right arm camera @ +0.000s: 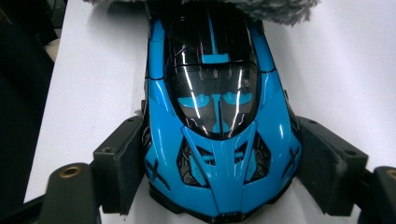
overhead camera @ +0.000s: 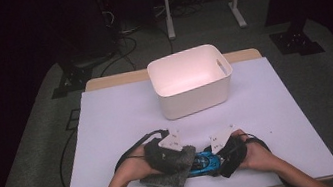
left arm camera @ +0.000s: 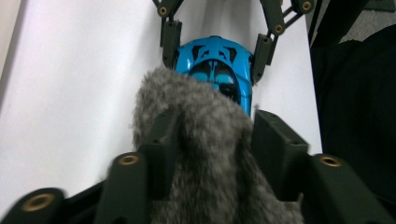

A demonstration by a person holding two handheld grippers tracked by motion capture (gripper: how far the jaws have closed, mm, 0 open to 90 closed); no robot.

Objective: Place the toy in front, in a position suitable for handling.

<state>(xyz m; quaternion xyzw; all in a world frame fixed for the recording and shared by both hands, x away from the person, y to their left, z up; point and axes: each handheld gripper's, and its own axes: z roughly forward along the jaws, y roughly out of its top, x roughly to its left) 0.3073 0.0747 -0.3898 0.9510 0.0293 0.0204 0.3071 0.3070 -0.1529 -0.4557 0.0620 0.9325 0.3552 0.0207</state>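
A dark room surrounds the pale worktop (overhead camera: 122,115), with a white bin (overhead camera: 192,80) toward twelve o'clock. Near six o'clock the right gripper (right arm camera: 219,163) is clamped on a blue toy car (right arm camera: 218,140), steadying it. The left gripper (left arm camera: 212,135) has its jaws partly apart around a grey furry cloth (left arm camera: 205,154); whether the pads press it is hard to tell. Wiping the car seems the step in hand; next, re-grip the cloth and draw it along the roof.
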